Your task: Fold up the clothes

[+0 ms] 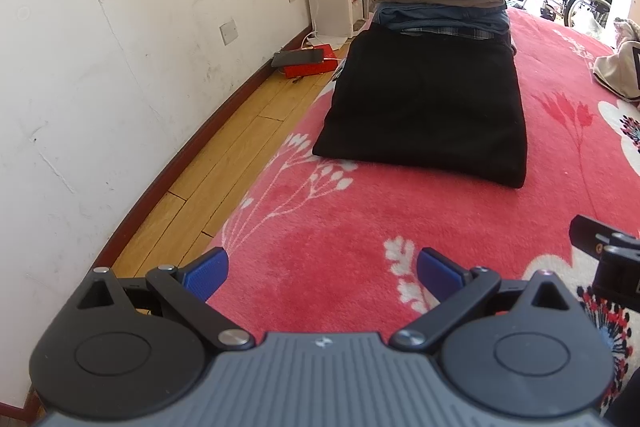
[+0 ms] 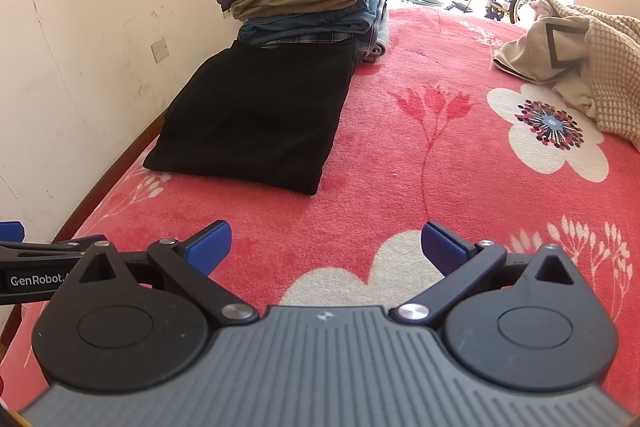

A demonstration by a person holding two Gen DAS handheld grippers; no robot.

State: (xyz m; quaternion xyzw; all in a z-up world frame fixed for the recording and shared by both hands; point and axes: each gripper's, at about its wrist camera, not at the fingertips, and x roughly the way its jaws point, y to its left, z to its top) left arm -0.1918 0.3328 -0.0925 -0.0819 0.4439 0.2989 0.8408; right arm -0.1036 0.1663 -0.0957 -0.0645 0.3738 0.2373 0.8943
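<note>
Left wrist: both jaws released over bare blanket (image 1: 360, 195), black garment (image 1: 424, 115) near bed's left edge.

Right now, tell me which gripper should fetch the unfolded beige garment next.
Right, probably. The beige garment lies crumpled at the bed's right side, on the right gripper's side of the black folded garment. The left gripper, also open and empty, sits nearer the wall-side edge, so it would reach across.
</note>
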